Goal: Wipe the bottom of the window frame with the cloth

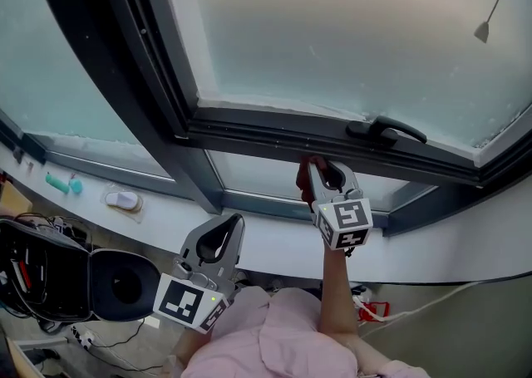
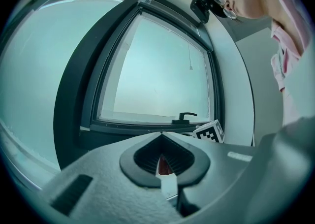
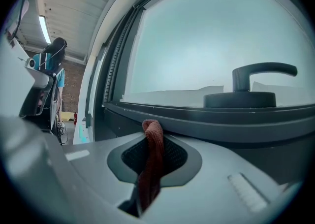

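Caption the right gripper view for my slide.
Right tongs hold a rust-red cloth at the window frame, left of its handle.

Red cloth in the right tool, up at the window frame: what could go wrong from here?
1. Only a narrow bunch of the red cloth sits in the right gripper; rubbing along the window frame might tug it out.
2. The window handle stands just to the gripper's right; a wipe that way could bump it.

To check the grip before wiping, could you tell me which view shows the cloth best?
The right gripper view: the red cloth sits clamped in the right tool, close up. The head view shows only a small red bit; the left gripper view, perhaps a reddish sliver.
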{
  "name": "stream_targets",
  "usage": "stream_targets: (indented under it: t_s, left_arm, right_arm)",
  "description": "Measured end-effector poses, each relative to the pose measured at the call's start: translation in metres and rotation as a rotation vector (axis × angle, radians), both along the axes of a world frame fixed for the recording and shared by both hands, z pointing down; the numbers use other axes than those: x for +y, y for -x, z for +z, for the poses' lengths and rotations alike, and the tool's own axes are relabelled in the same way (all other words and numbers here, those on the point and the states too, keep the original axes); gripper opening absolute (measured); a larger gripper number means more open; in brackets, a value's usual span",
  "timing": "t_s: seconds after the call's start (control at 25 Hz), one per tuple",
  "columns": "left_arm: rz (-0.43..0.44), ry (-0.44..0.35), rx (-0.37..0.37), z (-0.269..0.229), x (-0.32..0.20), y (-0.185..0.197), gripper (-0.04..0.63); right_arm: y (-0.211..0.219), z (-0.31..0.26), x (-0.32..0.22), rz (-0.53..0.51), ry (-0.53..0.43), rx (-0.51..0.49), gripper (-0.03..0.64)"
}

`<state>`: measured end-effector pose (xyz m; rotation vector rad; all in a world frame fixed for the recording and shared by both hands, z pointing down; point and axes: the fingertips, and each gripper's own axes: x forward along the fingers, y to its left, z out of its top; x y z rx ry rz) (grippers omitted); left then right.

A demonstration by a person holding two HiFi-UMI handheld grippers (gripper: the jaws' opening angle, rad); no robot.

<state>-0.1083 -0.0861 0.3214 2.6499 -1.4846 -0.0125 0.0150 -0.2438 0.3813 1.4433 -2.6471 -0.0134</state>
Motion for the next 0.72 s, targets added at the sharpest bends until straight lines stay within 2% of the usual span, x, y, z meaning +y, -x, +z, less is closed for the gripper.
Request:
stream_targets:
  t_s: [0.72]
  left_arm:
    - [0.034,-0.008,0.0,-0.001,0.003,-0.041,-0.002]
  right_arm:
    - [-0.05,0.001,0.002,0.043,-0.001,-0.01,0.044]
